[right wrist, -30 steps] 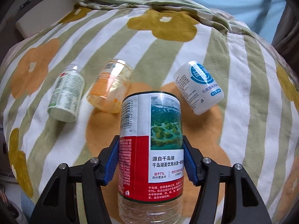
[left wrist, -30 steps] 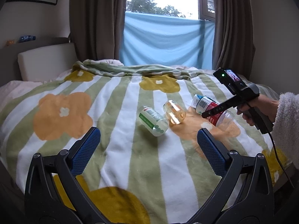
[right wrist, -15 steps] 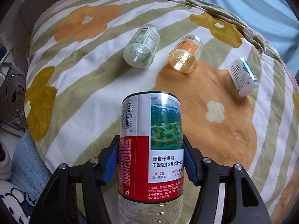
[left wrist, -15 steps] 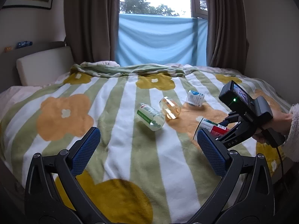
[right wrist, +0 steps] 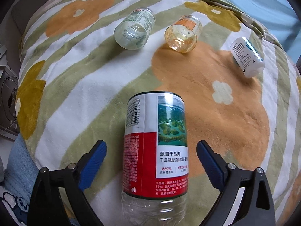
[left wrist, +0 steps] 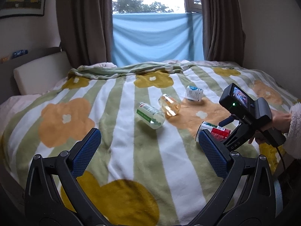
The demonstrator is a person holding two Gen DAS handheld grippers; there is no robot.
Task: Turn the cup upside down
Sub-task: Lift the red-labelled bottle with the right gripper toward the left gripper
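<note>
The red-and-white labelled clear plastic cup (right wrist: 156,150) lies on the striped flower blanket (right wrist: 84,71), its clear end toward the camera. My right gripper (right wrist: 151,162) is open, both blue pads standing clear of the cup's sides. In the left wrist view the same cup (left wrist: 214,130) lies tilted at the bed's right, with the right gripper (left wrist: 223,131) around it, partly hidden by my left finger. The left gripper (left wrist: 148,150) hovers open over the blanket's near part, holding nothing.
Three more cups lie on their sides farther up the bed: a green-labelled one (right wrist: 134,32), an orange one (right wrist: 183,34) and a white-and-blue one (right wrist: 246,56). A hand in a fluffy sleeve (left wrist: 280,118) holds the right gripper. The bed's edge is close on the left (right wrist: 17,131).
The right gripper carried the red-labelled cup down and back toward the bed's near right, then opened; the cup now rests free on the blanket. The left gripper stayed open.
</note>
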